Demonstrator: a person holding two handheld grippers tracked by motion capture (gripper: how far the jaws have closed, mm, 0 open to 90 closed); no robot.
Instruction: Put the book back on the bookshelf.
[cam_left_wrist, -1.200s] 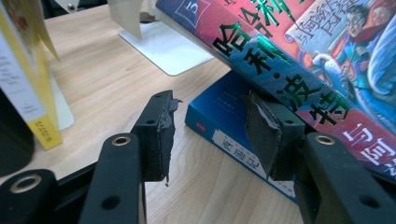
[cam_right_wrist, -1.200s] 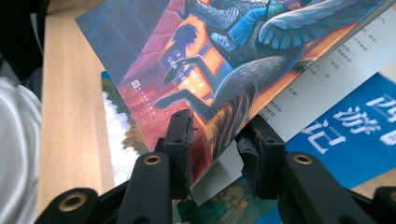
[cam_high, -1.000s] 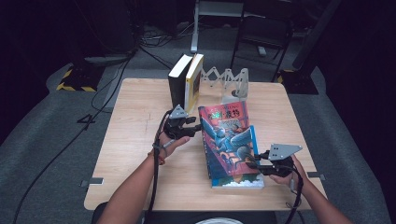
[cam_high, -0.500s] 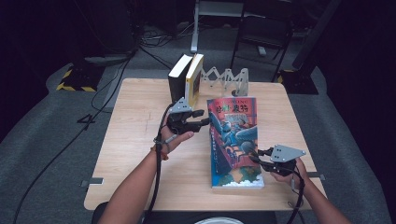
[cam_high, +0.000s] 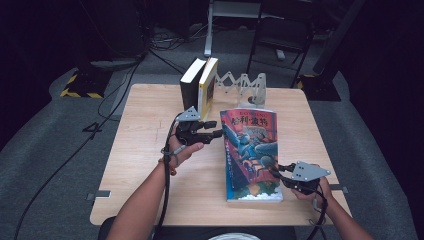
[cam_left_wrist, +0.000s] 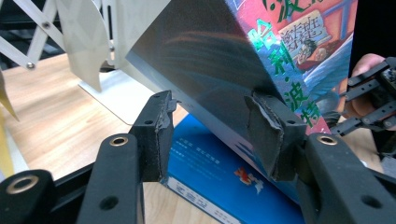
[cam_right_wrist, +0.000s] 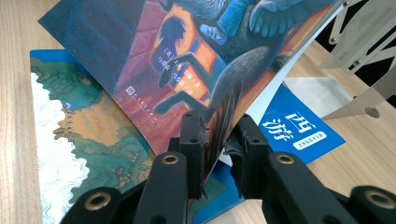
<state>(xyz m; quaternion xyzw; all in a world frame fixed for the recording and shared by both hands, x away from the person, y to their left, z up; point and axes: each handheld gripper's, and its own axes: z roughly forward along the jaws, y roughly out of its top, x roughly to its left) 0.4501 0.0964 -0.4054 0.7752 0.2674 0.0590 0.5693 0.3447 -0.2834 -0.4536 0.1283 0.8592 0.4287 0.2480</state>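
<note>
Paperback, illustrated cover (cam_high: 250, 150): lifted off blue book (cam_left_wrist: 219, 182); worktop (cam_high: 145, 145) bare leftward.
Right gripper (cam_right_wrist: 218, 140): fingers closing, pinching cover's near edge.
Left gripper (cam_left_wrist: 212, 126): fingers half-wide, clamping its spine edge.

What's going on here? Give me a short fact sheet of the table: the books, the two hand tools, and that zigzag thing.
Lifted book: colourful illustrated book, tilted up over a blue book lying on the table
Right gripper: jaws just closing, pinching the lifted book's edge
Left gripper: jaws astride its spine, not clearly pressing
Standing books: two, upright at the far edge
Rack: metal accordion stand beside them
</note>
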